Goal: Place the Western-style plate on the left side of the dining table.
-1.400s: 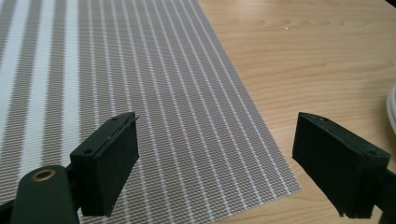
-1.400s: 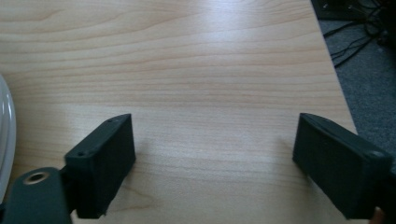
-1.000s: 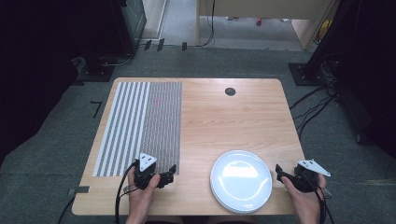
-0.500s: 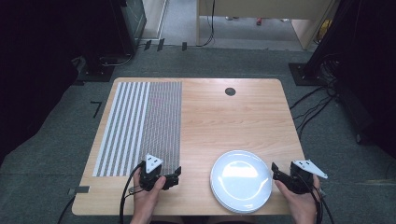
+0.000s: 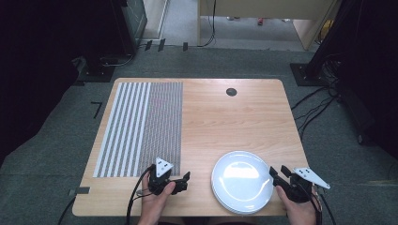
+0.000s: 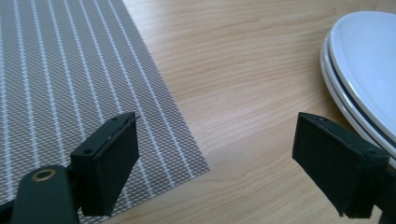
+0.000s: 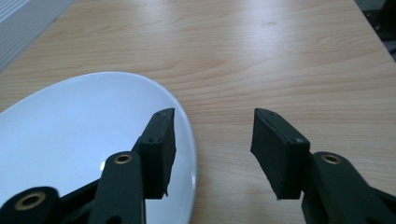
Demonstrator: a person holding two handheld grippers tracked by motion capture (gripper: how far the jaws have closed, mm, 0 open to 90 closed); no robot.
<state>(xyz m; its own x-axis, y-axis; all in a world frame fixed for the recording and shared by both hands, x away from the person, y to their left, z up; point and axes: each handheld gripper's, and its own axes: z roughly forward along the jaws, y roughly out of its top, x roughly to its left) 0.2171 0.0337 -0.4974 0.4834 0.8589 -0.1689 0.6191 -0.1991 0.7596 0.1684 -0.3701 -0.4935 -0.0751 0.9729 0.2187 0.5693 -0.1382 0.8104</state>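
- Plates (image 5: 243, 182): 2 stacked at table (image 5: 234, 122) near edge, R of mat (image 5: 141, 126).
- R gripper (image 7: 212, 140) jaws just been closing, still apart, 1 jaw over the rim, no grip.
- L gripper (image 6: 215, 158) wide apart, nothing between.
- Glazed, stiff, slippery, breakable – pinch top rim only.

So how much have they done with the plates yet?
Hardly anything looks done: the white plates sit stacked near the table's front edge, and the striped placemat lies bare. In hand now: the right hand-held gripper is at the plates' rim, its jaws just been closing, one above the rim, not gripping. The left hand-held gripper is open by the mat's corner. Gripping and moving a plate is probably what's left.
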